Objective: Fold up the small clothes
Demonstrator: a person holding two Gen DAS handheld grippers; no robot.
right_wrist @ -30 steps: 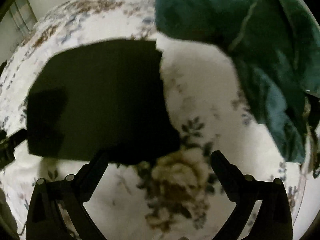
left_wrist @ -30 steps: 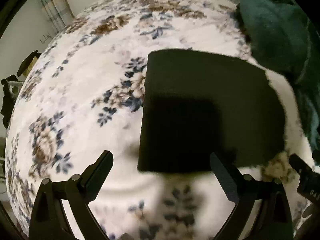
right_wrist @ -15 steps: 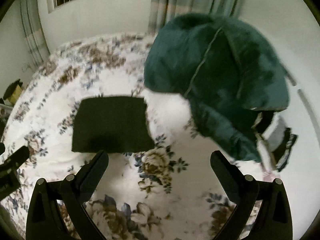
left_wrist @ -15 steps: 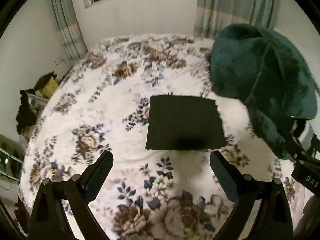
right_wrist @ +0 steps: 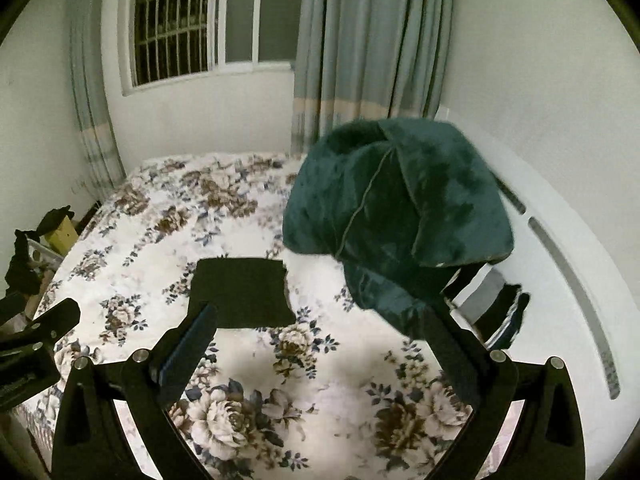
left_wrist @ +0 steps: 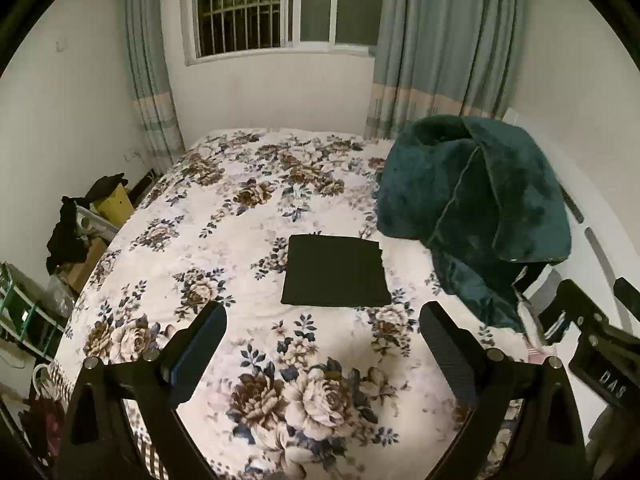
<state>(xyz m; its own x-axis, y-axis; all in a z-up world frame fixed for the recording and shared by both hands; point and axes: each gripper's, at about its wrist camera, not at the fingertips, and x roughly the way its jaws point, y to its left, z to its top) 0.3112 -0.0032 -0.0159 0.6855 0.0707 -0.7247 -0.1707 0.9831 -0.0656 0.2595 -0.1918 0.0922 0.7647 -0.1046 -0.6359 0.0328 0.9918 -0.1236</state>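
A small black garment (left_wrist: 335, 271), folded into a neat flat rectangle, lies in the middle of the floral bedspread (left_wrist: 224, 240). It also shows in the right wrist view (right_wrist: 242, 292). My left gripper (left_wrist: 322, 322) is open and empty, held high above the bed and well back from the garment. My right gripper (right_wrist: 320, 322) is open and empty too, also raised and back; its left finger overlaps the garment's near corner in the picture only. The right gripper's body shows at the right edge of the left wrist view (left_wrist: 592, 344).
A dark green plush blanket (left_wrist: 472, 204) is heaped at the right of the bed against the white headboard (right_wrist: 560, 264). Striped clothes (right_wrist: 500, 316) lie under it. Clutter and a yellow box (left_wrist: 112, 204) stand at the bed's left. A barred window (left_wrist: 256, 4) and curtains are behind.
Both grippers have pulled up and back from just above the folded black garment, so the whole bed and room now show. The garment stays folded in place.
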